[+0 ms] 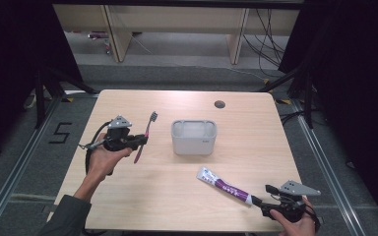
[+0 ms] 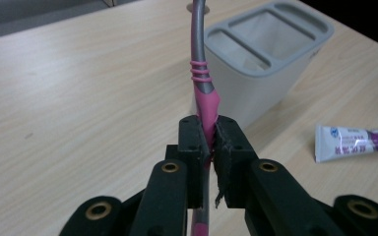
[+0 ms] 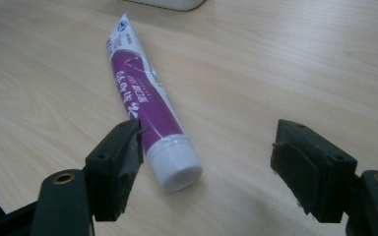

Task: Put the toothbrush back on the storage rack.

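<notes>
A pink and grey toothbrush (image 1: pixel 145 135) is held off the table at the left, bristles pointing away. My left gripper (image 1: pixel 140 141) is shut on its pink handle (image 2: pixel 207 110), just left of the grey compartmented holder (image 1: pixel 194 137). The same holder (image 2: pixel 268 54) stands close behind the brush in the left gripper view. A white and purple toothpaste tube (image 1: pixel 224 185) lies flat near the front right. My right gripper (image 1: pixel 261 195) is open at the tube's capped end. In the right gripper view the tube (image 3: pixel 145 105) has its white cap beside the left jaw, with the right gripper (image 3: pixel 206 157) wide apart.
The light wood table (image 1: pixel 256 132) has a round cable hole (image 1: pixel 220 104) at the back. Shelving legs and cables stand on the floor beyond the far edge. Black metal frame posts flank the table left and right.
</notes>
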{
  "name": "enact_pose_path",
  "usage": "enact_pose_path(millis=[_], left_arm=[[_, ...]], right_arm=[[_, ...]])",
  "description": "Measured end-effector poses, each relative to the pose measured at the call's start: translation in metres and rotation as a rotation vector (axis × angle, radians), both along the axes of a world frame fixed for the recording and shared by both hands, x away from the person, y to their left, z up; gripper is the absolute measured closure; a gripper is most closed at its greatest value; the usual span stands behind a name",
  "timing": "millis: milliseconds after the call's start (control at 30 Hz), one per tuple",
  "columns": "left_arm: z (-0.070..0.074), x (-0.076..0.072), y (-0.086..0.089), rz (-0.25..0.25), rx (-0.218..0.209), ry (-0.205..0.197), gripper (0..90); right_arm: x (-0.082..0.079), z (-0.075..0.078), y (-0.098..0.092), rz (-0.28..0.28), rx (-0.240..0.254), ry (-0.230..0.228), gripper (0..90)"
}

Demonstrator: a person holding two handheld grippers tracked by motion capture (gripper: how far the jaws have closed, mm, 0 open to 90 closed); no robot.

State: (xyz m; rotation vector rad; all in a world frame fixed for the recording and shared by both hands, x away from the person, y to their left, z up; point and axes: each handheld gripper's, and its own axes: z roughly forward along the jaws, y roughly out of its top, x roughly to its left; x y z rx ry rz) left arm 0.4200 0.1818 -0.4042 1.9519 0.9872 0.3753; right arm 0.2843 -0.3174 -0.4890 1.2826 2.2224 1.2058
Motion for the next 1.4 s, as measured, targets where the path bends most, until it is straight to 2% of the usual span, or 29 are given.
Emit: enact_pose_path(millis=[33, 67, 133, 200, 333, 367, 433, 467, 600, 667, 700, 767, 1133, 1400], left_arm=[[0.001, 0.0, 0.0, 0.002, -0.01, -0.008, 82.1], [0.003, 0.0, -0.001, 0.02, -0.038, -0.031, 82.1], [0.005, 0.001, -0.001, 0.027, -0.049, -0.042, 82.0], [0.009, 0.002, -0.002, 0.034, -0.075, -0.076, 82.0], [0.012, 0.004, -0.005, 0.046, -0.108, -0.096, 82.0], [0.014, 0.005, -0.008, 0.052, -0.131, -0.112, 82.1], [0.016, 0.006, -0.01, 0.048, -0.145, -0.111, 82.1], [0.018, 0.007, -0.013, 0.057, -0.161, -0.126, 82.0], [0.022, 0.012, -0.02, 0.056, -0.184, -0.137, 82.0], [0.023, 0.013, -0.022, 0.058, -0.186, -0.14, 82.1], [0.026, 0.015, -0.027, 0.059, -0.195, -0.147, 82.0], [0.029, 0.017, -0.031, 0.061, -0.204, -0.155, 82.0], [0.044, 0.034, -0.057, 0.059, -0.24, -0.181, 82.1], [0.045, 0.044, -0.071, 0.064, -0.23, -0.174, 82.0]], right_arm=[[0.0, 0.0, 0.0, 0.0, 0.0, 0.0, 28.0], [0.0, 0.0, 0.0, 0.001, 0.0, -0.001, 28.0], [0.0, 0.0, 0.0, 0.001, -0.001, -0.001, 28.0], [0.0, 0.0, -0.001, 0.002, 0.0, -0.007, 28.0], [0.0, 0.0, 0.0, 0.001, 0.0, -0.002, 28.0], [0.0, 0.0, 0.0, 0.002, -0.001, -0.002, 28.0], [0.0, 0.0, 0.0, 0.002, -0.001, -0.001, 28.0], [0.0, 0.0, 0.0, 0.003, -0.001, -0.001, 28.0], [0.0, 0.0, -0.001, 0.001, -0.001, -0.004, 28.0], [0.0, 0.0, -0.001, 0.004, 0.003, -0.002, 28.0], [0.0, 0.001, -0.001, -0.001, -0.014, 0.0, 28.0], [0.001, -0.001, 0.0, 0.003, 0.005, -0.005, 28.0], [0.001, 0.0, -0.002, 0.006, -0.002, -0.011, 28.0], [0.001, 0.0, -0.002, 0.008, 0.003, -0.008, 28.0]])
